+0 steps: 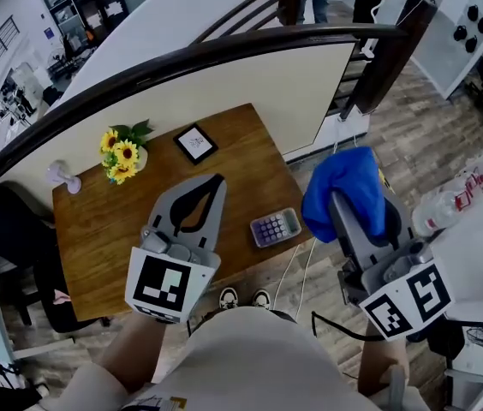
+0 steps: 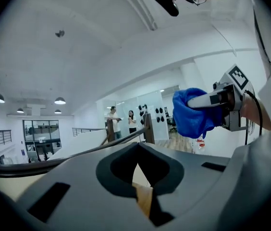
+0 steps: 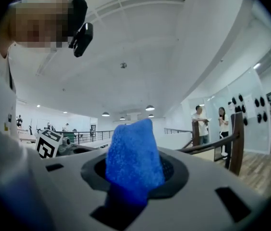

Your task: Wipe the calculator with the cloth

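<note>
So we've got the calculator [image 1: 275, 227] lying flat by the right edge of the bench [image 1: 96, 229], close to the near right corner. Our right hand-held gripper [image 1: 337, 197] is clamped on the blue cloth [image 1: 350, 182], which bunches over its jaws. It hangs out past the bench's right edge, near the calculator but not touching it. Our left hand-held gripper [image 1: 217, 181] hovers over the bench's middle, jaws pinched together with nothing in them, just left of the calculator.
</note>
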Available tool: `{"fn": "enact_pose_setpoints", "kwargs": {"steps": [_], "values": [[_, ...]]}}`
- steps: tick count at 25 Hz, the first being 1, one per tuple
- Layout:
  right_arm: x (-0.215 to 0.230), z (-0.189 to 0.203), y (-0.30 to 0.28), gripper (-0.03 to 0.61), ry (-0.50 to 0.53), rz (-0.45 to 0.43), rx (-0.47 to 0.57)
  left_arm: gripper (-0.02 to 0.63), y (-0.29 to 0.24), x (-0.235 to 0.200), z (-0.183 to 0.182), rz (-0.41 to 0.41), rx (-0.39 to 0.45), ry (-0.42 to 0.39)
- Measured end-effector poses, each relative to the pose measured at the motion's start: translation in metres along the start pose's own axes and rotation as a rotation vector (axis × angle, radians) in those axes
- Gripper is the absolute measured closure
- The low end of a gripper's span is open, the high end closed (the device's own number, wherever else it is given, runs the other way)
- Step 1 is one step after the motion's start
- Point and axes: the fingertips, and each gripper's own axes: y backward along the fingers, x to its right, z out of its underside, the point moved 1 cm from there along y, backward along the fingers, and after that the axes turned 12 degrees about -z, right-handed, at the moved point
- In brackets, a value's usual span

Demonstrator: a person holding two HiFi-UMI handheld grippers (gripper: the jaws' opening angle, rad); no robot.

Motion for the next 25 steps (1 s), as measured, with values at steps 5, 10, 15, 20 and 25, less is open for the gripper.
{"fn": "enact_pose_setpoints", "kwargs": {"steps": [5,10,15,20,25], "values": [[-0.003,-0.01,0.02,0.426,0.052,0.035,0.038,0.612,0.012,0.001,-0.015,-0.008,0.029,-0.013],[-0.006,0.003,0.034,0.431,0.074,0.048,-0.001,0.611,0.019,0.009,-0.012,0.01,0.034,-0.044],[-0.006,0.03,0.036,0.431,0.057,0.045,-0.079,0.611,0.02,0.015,0.004,0.028,-0.008,-0.048],[-0.008,0.044,0.034,0.431,0.047,0.043,-0.114,0.611,0.019,0.017,0.009,0.032,-0.024,-0.044],[-0.006,0.043,0.032,0.432,0.056,0.05,-0.117,0.611,0.018,0.014,0.005,0.029,-0.013,-0.046]]}}
